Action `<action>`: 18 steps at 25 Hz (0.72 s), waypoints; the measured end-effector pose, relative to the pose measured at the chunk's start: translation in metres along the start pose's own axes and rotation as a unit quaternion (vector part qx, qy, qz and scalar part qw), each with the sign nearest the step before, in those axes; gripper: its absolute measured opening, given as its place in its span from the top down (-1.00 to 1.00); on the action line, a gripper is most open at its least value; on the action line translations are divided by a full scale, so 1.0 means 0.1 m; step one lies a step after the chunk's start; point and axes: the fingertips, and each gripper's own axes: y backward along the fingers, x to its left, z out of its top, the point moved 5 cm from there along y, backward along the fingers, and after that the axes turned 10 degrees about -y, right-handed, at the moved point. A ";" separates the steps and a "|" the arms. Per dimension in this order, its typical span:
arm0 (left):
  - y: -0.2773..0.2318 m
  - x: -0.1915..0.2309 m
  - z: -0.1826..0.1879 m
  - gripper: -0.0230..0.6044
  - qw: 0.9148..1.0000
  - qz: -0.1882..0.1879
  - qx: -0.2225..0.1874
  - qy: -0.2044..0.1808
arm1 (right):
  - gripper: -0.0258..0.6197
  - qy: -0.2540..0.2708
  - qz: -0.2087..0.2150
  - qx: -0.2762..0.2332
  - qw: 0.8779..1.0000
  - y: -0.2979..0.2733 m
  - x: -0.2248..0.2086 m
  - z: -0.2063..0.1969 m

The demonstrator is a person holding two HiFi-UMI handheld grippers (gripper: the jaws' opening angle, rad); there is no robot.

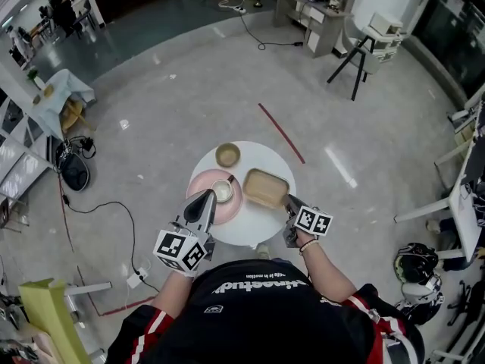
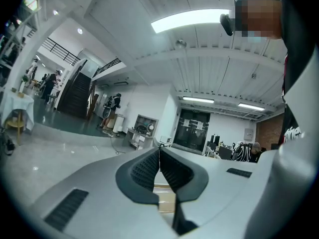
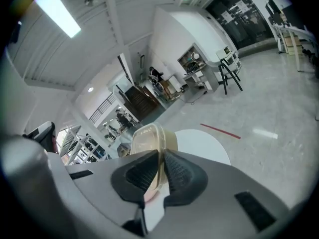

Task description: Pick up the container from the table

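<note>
Indoor hall, evenly bright, cool white cast. Light from overhead: a long ceiling panel (image 2: 192, 18) burns near white in the left gripper view; a second ceiling panel (image 3: 57, 11) is blown out at top left of the right gripper view. Polished floor (image 1: 151, 112) throws back pale streaks and spots of glare in the head view. Shadows weak, soft-edged. Both gripper views fisheye: straight lines bow, corners fall to black. Left gripper (image 2: 159, 151) and right gripper (image 3: 162, 153) sit close to their lenses and read soft; the container (image 3: 149, 138) carries a pale sheen. Head view bends toward its edges
</note>
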 end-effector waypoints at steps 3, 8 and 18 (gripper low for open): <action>-0.01 0.00 0.00 0.85 1.000 -0.007 -0.003 0.000 | 0.76 0.036 0.021 -0.019 0.999 0.09 0.26 0.10; -0.02 0.03 -0.02 0.85 1.000 -0.015 -0.007 0.007 | 0.76 0.094 0.053 -0.061 0.992 0.29 0.77 0.29; -0.06 -0.14 -0.01 0.85 0.999 -0.038 -0.008 0.011 | 0.77 0.212 0.082 -0.105 0.968 0.80 1.42 0.46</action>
